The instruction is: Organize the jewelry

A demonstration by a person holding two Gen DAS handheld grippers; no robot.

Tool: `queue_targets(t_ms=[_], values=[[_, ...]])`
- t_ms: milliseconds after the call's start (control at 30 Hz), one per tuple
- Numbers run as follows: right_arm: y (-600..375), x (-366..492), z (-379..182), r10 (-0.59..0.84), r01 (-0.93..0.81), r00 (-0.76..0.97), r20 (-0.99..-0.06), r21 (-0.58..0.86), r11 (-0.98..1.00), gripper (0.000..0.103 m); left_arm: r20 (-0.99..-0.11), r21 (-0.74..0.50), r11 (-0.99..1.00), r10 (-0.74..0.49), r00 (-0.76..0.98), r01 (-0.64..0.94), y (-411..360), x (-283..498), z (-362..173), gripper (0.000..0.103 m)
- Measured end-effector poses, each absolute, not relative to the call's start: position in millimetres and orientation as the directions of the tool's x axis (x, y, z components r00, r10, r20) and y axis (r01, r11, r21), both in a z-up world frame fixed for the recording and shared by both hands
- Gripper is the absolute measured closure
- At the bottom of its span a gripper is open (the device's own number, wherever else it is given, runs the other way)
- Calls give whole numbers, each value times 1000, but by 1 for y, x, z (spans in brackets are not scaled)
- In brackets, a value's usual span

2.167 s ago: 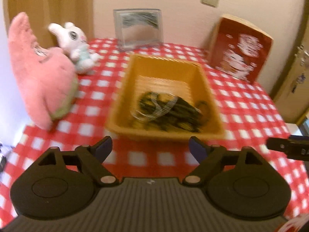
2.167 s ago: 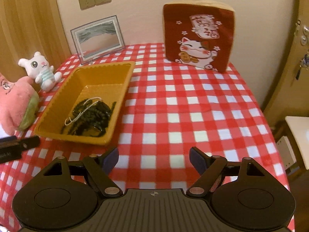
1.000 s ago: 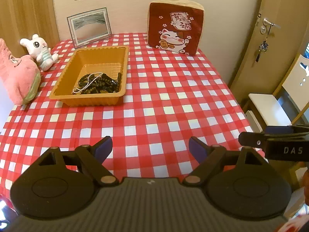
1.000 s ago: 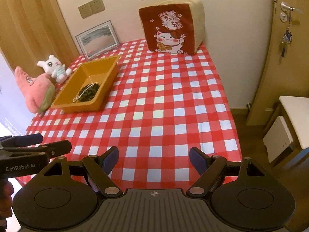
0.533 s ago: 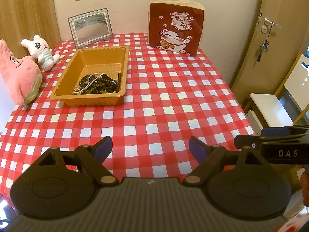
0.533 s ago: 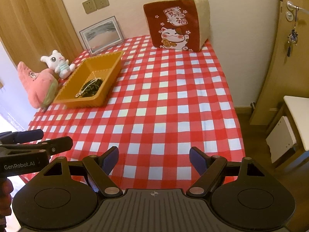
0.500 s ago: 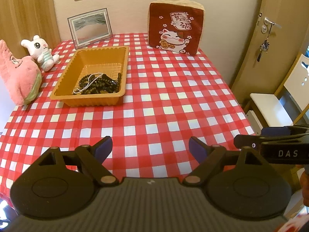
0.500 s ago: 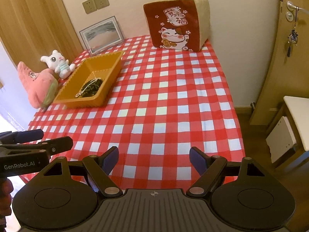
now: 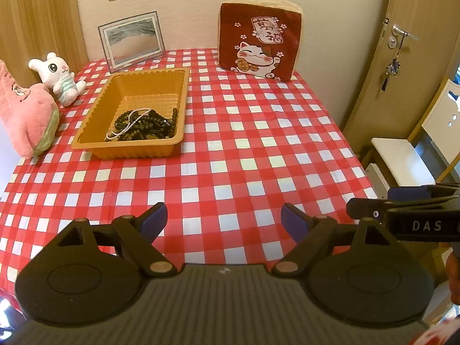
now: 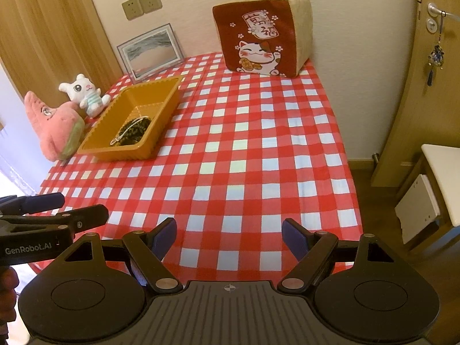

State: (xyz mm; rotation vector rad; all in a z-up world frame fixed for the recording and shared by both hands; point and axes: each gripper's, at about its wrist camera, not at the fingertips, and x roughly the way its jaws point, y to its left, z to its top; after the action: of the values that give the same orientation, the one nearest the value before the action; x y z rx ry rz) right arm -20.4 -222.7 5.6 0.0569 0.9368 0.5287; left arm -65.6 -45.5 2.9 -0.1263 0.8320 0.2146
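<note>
An orange tray sits at the left back of a red-and-white checked table. In it lies a heap of dark beaded strings with a white bead chain. My left gripper is open and empty above the table's near edge, far from the tray. My right gripper is open and empty, also held back over the near edge. Each gripper shows at the side of the other's view.
A pink plush and a white bunny plush stand left of the tray. A framed picture and a red cat cushion stand at the back wall. A door and white chair are to the right.
Both grippers pulled back from close to the tray to the table's near edge about two seconds ago. In the last half second they barely moved. Both stayed open.
</note>
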Motion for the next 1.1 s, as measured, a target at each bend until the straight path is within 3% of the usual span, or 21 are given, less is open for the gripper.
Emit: queue_targets(t_ms=[1100], values=[[-219, -16, 3, 452, -403, 478, -753, 269, 875, 23, -744, -25, 970, 142, 653, -240, -46, -61, 2, 18]])
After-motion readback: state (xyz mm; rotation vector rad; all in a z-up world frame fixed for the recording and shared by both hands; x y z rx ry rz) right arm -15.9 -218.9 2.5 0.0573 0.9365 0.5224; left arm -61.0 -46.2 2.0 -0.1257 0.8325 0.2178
